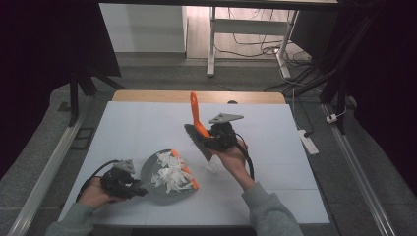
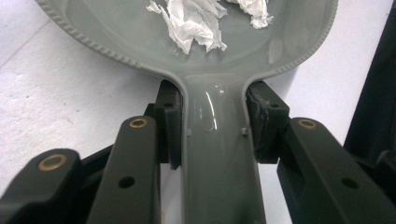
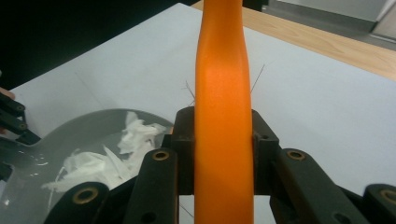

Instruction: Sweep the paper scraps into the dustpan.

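Observation:
A grey dustpan (image 1: 162,189) with an orange lip lies on the white table (image 1: 137,132), holding several white paper scraps (image 1: 169,172). My left gripper (image 1: 140,191) is shut on the dustpan's handle (image 2: 219,154), one pad pressed on each side of it. More paper scraps (image 2: 194,23) lie in the pan's bowl (image 2: 116,28). My right gripper (image 1: 209,137) is shut on a brush with an orange handle (image 1: 195,115) and dark bristles (image 1: 196,142), held above the table to the right of the pan. The orange handle (image 3: 223,116) runs up between its pads. One paper scrap (image 1: 212,168) lies on the table below the brush.
A wooden strip (image 1: 196,97) borders the table's far edge. A white power strip (image 1: 308,141) lies on the floor at the right, beside a metal rail (image 1: 364,182). Desk legs and cables (image 1: 255,46) stand beyond the table.

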### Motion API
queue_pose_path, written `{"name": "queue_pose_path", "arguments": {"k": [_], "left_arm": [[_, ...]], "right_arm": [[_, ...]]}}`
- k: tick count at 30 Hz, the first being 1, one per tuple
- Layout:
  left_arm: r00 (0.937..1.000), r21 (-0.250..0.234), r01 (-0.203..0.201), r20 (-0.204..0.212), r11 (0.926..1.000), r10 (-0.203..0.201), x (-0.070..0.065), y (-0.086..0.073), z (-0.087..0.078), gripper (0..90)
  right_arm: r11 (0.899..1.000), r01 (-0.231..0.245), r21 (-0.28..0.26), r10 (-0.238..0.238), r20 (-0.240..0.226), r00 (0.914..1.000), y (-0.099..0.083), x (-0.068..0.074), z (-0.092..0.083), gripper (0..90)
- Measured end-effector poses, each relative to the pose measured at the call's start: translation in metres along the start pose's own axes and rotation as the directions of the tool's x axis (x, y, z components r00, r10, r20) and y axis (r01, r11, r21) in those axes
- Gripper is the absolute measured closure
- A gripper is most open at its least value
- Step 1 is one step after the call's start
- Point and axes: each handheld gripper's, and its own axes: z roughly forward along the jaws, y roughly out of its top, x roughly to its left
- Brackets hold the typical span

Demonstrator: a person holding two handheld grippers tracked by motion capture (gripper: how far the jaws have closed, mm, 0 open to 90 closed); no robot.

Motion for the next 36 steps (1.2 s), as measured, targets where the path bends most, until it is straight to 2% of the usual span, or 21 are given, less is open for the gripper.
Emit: {"name": "queue_pose_path", "arguments": {"k": [3, 5, 8, 11, 14, 17, 22, 30, 32, 36], "left_arm": [[1.0, 0.001, -0.004, 0.002, 1.0, 0.004, -0.001, 0.001, 0.001, 61.5], [1.0, 0.001, -0.004, 0.002, 1.0, 0.004, -0.002, 0.002, 0.001, 61.5], [1.0, 0.003, -0.007, 0.006, 1.0, 0.007, -0.003, 0.003, 0.002, 61.5], [0.9999, 0.003, -0.01, 0.007, 0.9999, 0.01, -0.004, 0.004, 0.003, 61.5], [0.9999, 0.003, -0.01, 0.008, 0.9999, 0.01, -0.004, 0.004, 0.003, 61.5], [0.9999, 0.004, -0.011, 0.008, 0.9999, 0.011, -0.005, 0.005, 0.003, 61.5], [0.9998, 0.004, -0.016, 0.011, 0.9999, 0.016, -0.006, 0.006, 0.005, 61.5], [0.9998, 0.002, -0.016, 0.012, 0.9999, 0.016, -0.008, 0.009, 0.007, 61.4], [0.9998, 0.003, -0.016, 0.013, 0.9999, 0.016, -0.008, 0.009, 0.007, 61.5], [0.9997, 0.005, -0.02, 0.016, 0.9998, 0.02, -0.009, 0.01, 0.008, 61.5]], "right_arm": [[0.999, -0.038, -0.004, 0.038, 0.002, 0.9993, -0.006, -0.009, -0.01, 70.2], [0.999, -0.046, 0.001, 0.046, 0.012, 0.9989, -0.011, -0.013, -0.015, 70.2], [0.999, -0.049, 0.022, 0.048, 0.052, 0.9975, -0.019, -0.02, -0.019, 70.2], [0.997, -0.056, 0.061, 0.051, 0.085, 0.995, -0.026, -0.025, -0.016, 70.2], [0.993, -0.069, 0.093, 0.06, 0.091, 0.994, -0.031, -0.027, -0.01, 70.2], [0.989, -0.064, 0.136, 0.05, 0.104, 0.9933, -0.036, -0.025, -0.002, 70.2], [0.986, -0.051, 0.157, 0.039, 0.079, 0.9961, -0.037, -0.016, 0.01, 70.2], [0.983, 0.001, 0.182, -0.008, 0.037, 0.9993, -0.034, 0.012, 0.026, 70.2], [0.984, 0.017, 0.178, -0.018, 0.007, 0.9998, -0.033, 0.022, 0.03, 70.2], [0.987, 0.041, 0.154, -0.026, -0.097, 0.995, -0.028, 0.042, 0.035, 70.2]]}}
